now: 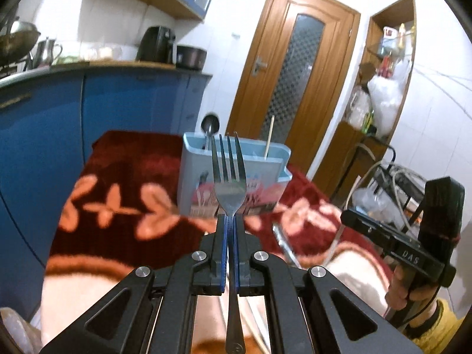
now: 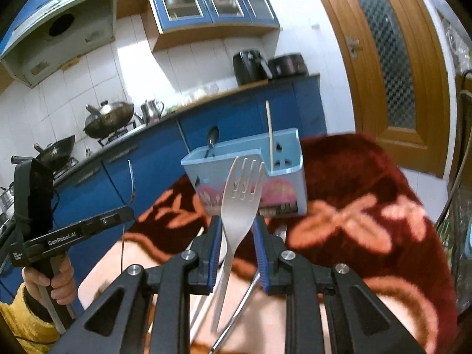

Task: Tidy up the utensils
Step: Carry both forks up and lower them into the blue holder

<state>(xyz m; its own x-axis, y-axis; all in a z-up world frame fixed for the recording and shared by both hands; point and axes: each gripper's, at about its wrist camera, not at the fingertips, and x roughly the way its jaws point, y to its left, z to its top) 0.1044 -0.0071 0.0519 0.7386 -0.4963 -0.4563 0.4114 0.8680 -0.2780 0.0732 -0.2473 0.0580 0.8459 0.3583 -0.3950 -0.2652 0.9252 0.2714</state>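
With both utensils lifted clear of the red floral cloth (image 1: 124, 177), drop-off comes next, I'd say. Left tool (image 1: 229, 221) is clamped on the metal fork (image 1: 229, 183), tines up, in line with the blue caddy (image 1: 191, 171). Right tool (image 2: 236, 230) grips the slotted spatula (image 2: 242, 194), which sits skewed. Approach from above, tip handles down and release inside a compartment.

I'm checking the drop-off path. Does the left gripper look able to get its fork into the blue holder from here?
Probably yes. The left gripper is shut on the fork, tines up, and the blue holder stands straight ahead on the red cloth, top open. Only a spoon and a chopstick stand inside.
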